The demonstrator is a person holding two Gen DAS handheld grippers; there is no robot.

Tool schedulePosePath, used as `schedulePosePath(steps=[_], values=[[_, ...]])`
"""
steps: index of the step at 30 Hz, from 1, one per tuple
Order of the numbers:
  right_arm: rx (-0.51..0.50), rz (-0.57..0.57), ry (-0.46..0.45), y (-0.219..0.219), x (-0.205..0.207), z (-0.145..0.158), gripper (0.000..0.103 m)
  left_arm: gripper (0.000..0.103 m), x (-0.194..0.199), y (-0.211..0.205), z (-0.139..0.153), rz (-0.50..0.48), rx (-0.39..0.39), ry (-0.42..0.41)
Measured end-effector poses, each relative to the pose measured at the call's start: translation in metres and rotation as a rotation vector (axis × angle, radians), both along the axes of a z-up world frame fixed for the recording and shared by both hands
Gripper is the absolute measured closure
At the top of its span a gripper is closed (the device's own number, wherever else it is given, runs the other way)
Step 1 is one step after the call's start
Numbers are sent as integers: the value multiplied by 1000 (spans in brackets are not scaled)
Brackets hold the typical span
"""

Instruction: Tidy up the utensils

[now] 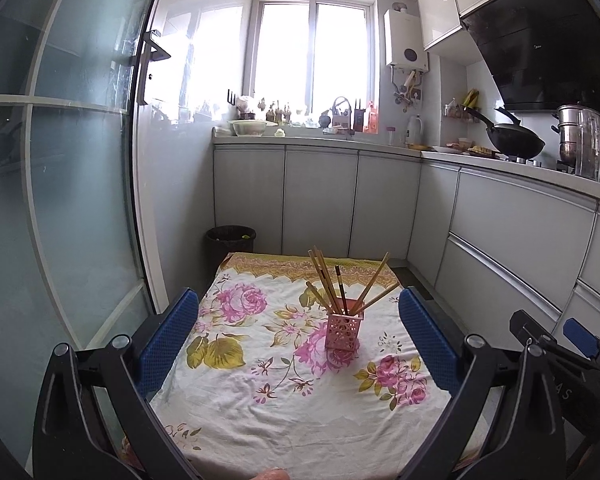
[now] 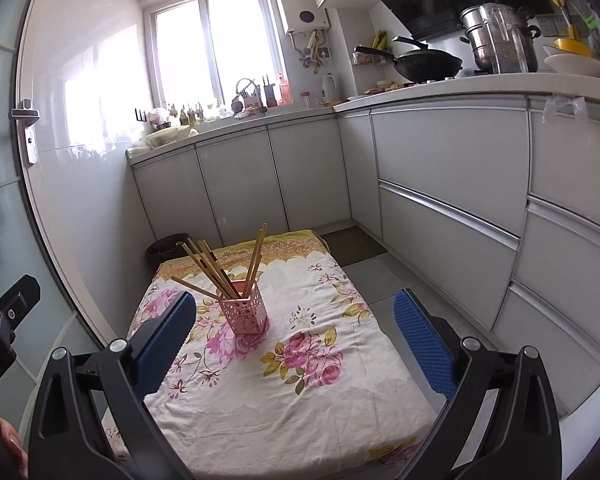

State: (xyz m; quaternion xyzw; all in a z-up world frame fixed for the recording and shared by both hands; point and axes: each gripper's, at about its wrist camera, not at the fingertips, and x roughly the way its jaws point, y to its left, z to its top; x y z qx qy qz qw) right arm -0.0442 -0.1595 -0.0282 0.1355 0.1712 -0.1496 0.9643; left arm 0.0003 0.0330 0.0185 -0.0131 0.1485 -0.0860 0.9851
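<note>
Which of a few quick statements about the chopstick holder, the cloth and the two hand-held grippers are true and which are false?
1. The wooden chopsticks stand in a pink perforated plastic holder. True.
2. The holder lies tipped on its side. False: it stands upright on the floral cloth-covered table.
3. The left hand-held gripper is open and holds nothing. True.
4. The right hand-held gripper is clamped on a chopstick. False: its jaws are wide apart and empty.
5. Loose chopsticks lie scattered on the cloth. False: all those visible are in the holder.
6. A black wok sits on the stove. True.
</note>
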Motion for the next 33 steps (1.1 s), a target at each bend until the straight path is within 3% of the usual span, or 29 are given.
schedulePosePath(steps=[33], values=[[-22, 6, -38, -1, 13, 18, 7, 7, 8, -9, 15, -22, 22, -29]])
